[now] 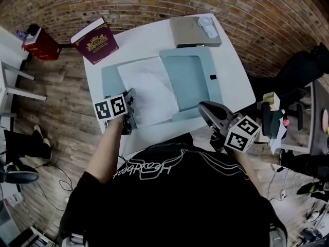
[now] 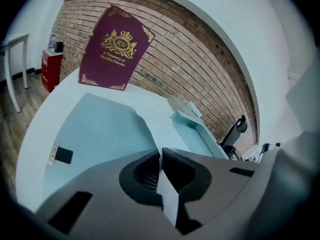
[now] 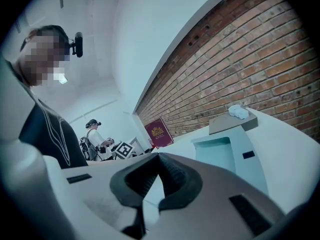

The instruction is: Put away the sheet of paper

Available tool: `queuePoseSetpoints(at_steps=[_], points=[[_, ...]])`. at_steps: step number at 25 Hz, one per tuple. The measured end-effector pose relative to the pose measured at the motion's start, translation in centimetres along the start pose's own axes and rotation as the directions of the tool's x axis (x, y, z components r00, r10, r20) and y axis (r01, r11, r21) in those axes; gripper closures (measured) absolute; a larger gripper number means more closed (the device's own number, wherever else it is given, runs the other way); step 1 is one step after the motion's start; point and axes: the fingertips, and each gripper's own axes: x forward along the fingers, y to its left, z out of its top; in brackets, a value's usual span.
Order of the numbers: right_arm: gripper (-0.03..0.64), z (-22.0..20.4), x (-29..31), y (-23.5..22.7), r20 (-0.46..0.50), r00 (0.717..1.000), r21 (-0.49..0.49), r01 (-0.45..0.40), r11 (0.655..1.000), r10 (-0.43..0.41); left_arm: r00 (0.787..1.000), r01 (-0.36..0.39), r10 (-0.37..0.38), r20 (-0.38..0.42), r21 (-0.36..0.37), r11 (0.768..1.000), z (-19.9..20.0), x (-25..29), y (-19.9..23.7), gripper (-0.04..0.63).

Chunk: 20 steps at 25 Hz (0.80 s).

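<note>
The white sheet of paper (image 1: 149, 89) lies across an open light-blue folder (image 1: 191, 81) on the white table (image 1: 234, 81). My left gripper (image 1: 131, 94) is shut on the sheet's near left edge. In the left gripper view, a white strip of the paper (image 2: 169, 196) is pinched between the closed jaws of the left gripper (image 2: 161, 154). My right gripper (image 1: 202, 106) hovers at the folder's near right corner. In the right gripper view the right gripper (image 3: 159, 155) has its jaw tips together with nothing held.
A maroon book (image 1: 95, 42) stands at the table's far left corner. A grey box (image 1: 193, 32) with a white object (image 1: 207, 25) on top sits at the far edge. The folder's left flap (image 1: 110, 78) lies flat. A red box (image 1: 41, 45) sits on the floor, left.
</note>
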Motion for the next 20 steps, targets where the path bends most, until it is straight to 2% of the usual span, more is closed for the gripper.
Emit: queuePoseSetpoints(at_steps=[5,11,20], points=[[0.614,1.3,-0.3,-1.4,-0.003,0.999,-0.01,-0.043,0.999,0.043,1.0,-0.028,0.028,0.003,-0.023,0.999,-0.5,0.9,-1.1,0.565],[0.614,2.3,-1.2,-3.0,0.004,0.998,-0.018,-0.067,0.998,0.067,1.0,-0.019,0.02,0.01,-0.049,0.999,-1.0,2.3,-3.2,0.565],[0.614,3.8,-2.2,-5.9,0.019,0.997,-0.014,-0.079,0.997,0.079,0.999,-0.038,0.037,-0.016,-0.032,0.999,-1.1,4.8,-5.6,0.565]])
